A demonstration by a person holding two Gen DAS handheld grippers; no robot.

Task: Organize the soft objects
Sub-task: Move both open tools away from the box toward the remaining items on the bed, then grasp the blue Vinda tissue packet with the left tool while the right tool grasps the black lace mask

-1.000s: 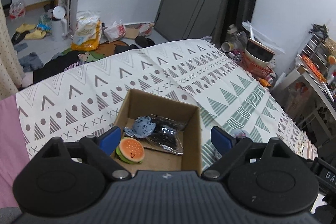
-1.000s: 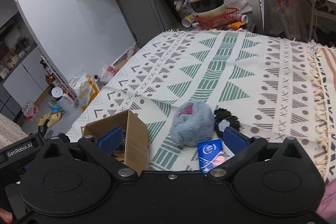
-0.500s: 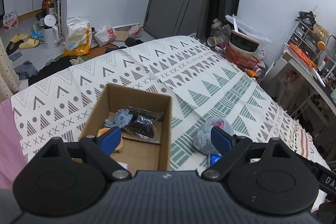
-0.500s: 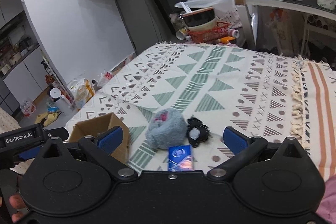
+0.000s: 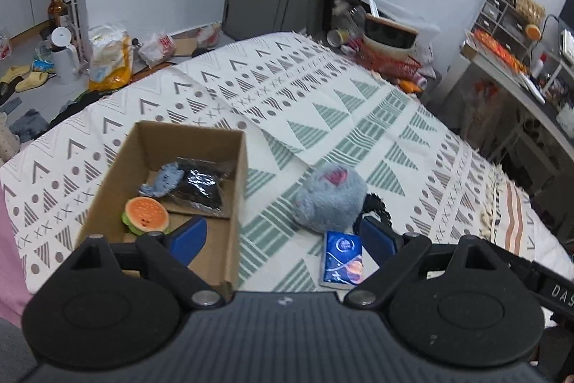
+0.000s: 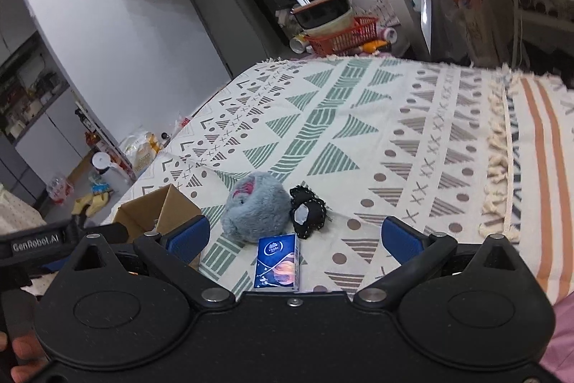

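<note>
Both grippers, left gripper and right gripper, are held with fingers spread, nothing grasped. Grey plush is seen on the bed, beside the cardboard box.

Cluttered home bedroom (blanketed bed)

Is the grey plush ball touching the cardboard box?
Apart. The left wrist view shows patterned blanket between the grey plush ball and the cardboard box.

left tongs drawn back from cardboard box; grey plush now in view
</note>
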